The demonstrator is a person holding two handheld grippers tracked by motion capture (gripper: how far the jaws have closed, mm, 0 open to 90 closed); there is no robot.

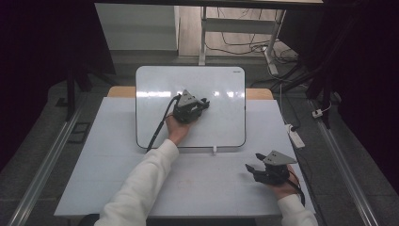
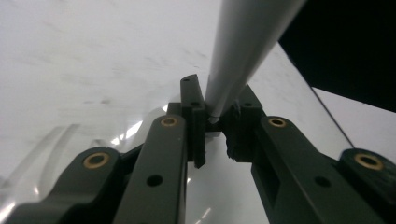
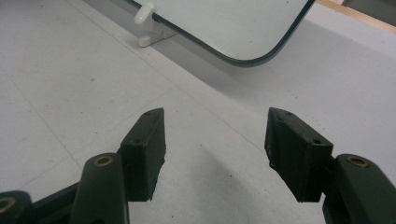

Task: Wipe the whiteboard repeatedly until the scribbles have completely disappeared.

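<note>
White surface: whiteboard (image 1: 221, 122) with dark rounded edge, lies flat on the far middle of the pale table (image 1: 94, 179).
High view, left gripper: left gripper (image 1: 203, 101) sits over the whiteboard's middle, jaws pointing right, grey three-cornered plate on top, cable trailing back along the sleeve.
High view, left hand: left hand (image 1: 178, 127) reaches in from below, white sleeve across the table's centre.
High view, right gripper: right gripper (image 1: 250, 169) low at the near right of the table, off the board, jaws pointing left.
High view, right hand: right hand (image 1: 282, 187) under it, white cuff at the bottom edge.
High view, clip: small white clip (image 1: 214, 149) at the board's near edge.
Left gripper view, grip: left gripper (image 2: 215, 122) jaws closed in tight on a pale grey marker (image 2: 243, 51); its lower end is pinched between the pads, its body rises up and right out of frame.
Left gripper view, surface: glossy whiteboard (image 2: 84, 65) below, faint smudges and reflections; tip contact with the board can't be told.
Right gripper view, jaws: right gripper (image 3: 215, 154) spread wide, nothing between the pads, bare table (image 3: 60, 84) beneath.
Right gripper view, board: whiteboard (image 3: 233, 23) corner ahead, white clip (image 3: 147, 21) at its edge, well apart from the jaws.
</note>
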